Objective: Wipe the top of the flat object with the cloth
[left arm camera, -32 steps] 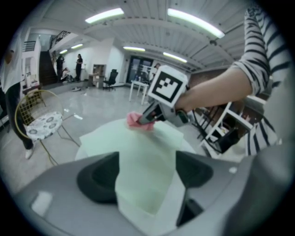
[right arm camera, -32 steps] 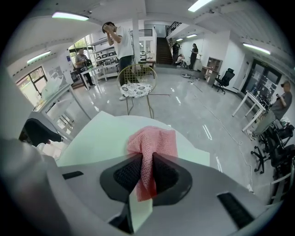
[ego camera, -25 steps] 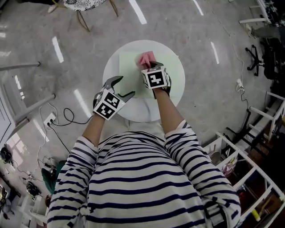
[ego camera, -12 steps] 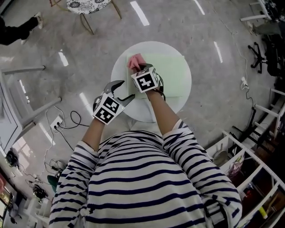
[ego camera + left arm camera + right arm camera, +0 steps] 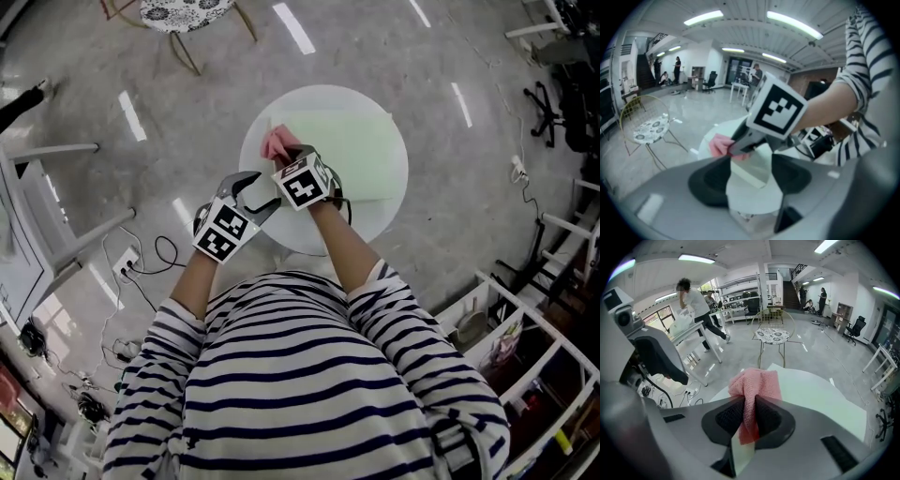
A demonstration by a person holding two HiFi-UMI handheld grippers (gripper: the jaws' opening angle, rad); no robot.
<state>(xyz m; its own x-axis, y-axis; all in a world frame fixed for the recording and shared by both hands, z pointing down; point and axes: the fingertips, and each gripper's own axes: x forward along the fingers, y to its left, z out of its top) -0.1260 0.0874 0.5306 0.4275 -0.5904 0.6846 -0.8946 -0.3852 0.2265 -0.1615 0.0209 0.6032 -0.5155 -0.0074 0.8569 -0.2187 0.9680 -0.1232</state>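
A pale green flat board (image 5: 352, 155) lies on a round white table (image 5: 366, 230). My right gripper (image 5: 284, 156) is shut on a pink cloth (image 5: 276, 142) and holds it at the board's far-left edge. In the right gripper view the cloth (image 5: 757, 383) hangs bunched between the pads of the right gripper (image 5: 750, 411), above the board (image 5: 811, 394). My left gripper (image 5: 261, 187) is at the board's near-left corner. Its jaws are closing, and that corner (image 5: 752, 171) shows in the gap of the left gripper (image 5: 751, 161), with the pads not pressing on it.
A chair with a patterned seat (image 5: 178, 9) stands beyond the table. Cables and a socket strip (image 5: 131, 258) lie on the glossy floor to the left. White racks (image 5: 525, 309) stand at the right. People move in the hall's background (image 5: 696, 303).
My right gripper has dragged the pink cloth leftward across the board to its left edge. The left gripper has stayed by the near-left corner, its jaws a little narrower.
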